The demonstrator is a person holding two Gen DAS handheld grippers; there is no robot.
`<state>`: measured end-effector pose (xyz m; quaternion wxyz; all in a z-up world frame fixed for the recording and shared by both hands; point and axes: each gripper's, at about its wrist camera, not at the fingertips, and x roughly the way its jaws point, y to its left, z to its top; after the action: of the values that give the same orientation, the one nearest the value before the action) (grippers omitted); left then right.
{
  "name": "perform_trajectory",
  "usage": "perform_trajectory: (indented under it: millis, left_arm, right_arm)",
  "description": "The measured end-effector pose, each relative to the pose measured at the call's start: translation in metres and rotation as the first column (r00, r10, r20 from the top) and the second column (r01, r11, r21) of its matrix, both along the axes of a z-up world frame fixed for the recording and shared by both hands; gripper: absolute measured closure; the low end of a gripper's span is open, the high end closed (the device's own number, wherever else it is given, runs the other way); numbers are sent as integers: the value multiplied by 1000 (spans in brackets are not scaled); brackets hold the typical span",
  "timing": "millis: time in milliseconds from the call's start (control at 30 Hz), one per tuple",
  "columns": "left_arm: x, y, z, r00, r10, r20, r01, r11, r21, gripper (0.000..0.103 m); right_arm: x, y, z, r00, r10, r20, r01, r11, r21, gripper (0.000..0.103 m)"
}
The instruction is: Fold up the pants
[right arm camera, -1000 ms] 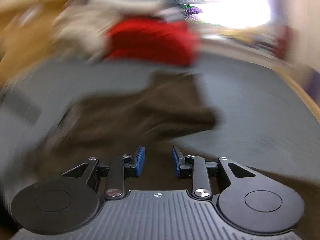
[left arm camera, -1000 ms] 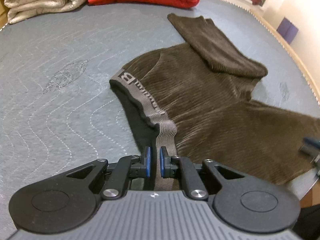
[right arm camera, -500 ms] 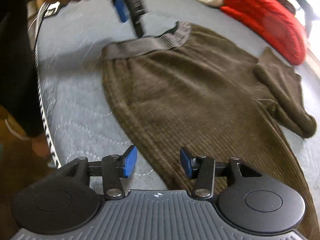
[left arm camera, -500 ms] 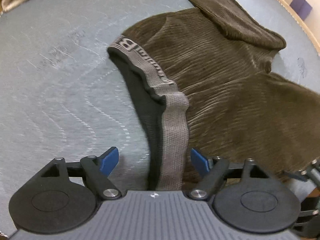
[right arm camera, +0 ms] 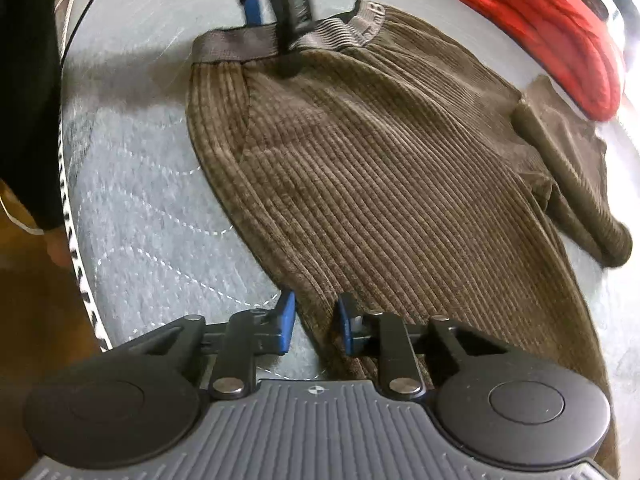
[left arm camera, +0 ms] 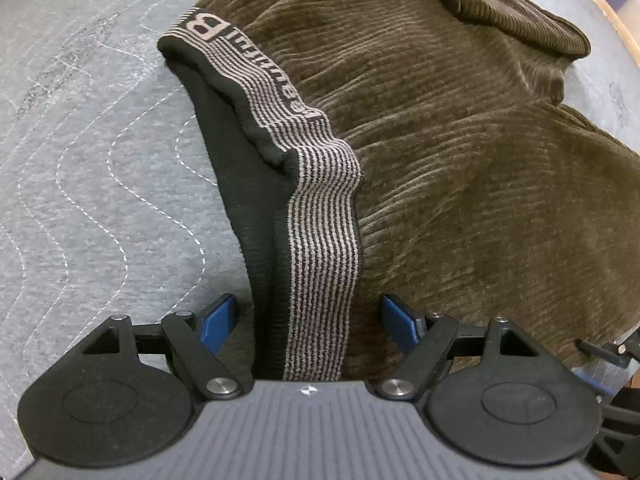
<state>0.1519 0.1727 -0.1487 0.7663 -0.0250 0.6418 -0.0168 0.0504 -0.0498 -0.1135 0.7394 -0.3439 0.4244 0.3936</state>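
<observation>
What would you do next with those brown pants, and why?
Probably close the right gripper on the pants edge lying between its open fingers. The left gripper is also open, straddling the striped waistband, so neither holds cloth for a fold.

Bare quilted worktop [left arm camera: 80, 184] lies left of the waistband [left arm camera: 324, 240]: free passage there. Pants [right arm camera: 392, 184] cover centre and right. Red folded pile [right arm camera: 560, 32] blocks the far right edge. Left tool [right arm camera: 272, 4] stands over the far waistband; near-left worktop strip open.
</observation>
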Motion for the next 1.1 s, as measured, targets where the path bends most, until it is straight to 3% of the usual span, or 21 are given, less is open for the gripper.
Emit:
perform_trajectory:
  millis: [33,100,333,433,567,600,833,1100]
  left_arm:
    - [0,-1,0,1000,-8,4,8,1000,-2,23]
    - [0,0,1,1000,-20,6,20,999,-34,38]
    - [-2,6,7,999,-33,18,34,998,-59,57]
    - [-3,10,9,999,-30,19,31,997,-75,56]
    - [-4,16,6,1000,25,-6,-25,999,-46,26]
    - [-2,13,4,1000,21,-6,-21,999,-32,24]
    - [-1,-7,-2,999,-48,1,48,999,-15,25]
    - [1,-13,0,999,-47,9,48,998,-49,50]
  right_arm:
    - [0,-1,2,1000,0,0,0,1000,5,84]
    - [0,-1,2,1000,1,-2,-1,1000,11,85]
    - [0,0,0,1000,10,-4,-10,1000,2,87]
    - [0,3,-3,1000,13,-3,-13,1000,-4,87]
    - [-1,4,-4,1000,12,1,-12,1000,-13,86]
    - [-1,4,-5,1000,12,0,-12,1000,-15,86]
    - [-6,5,-8,999,34,18,-33,999,-34,83]
    - [-8,2,-6,999,45,24,-44,999,-28,84]
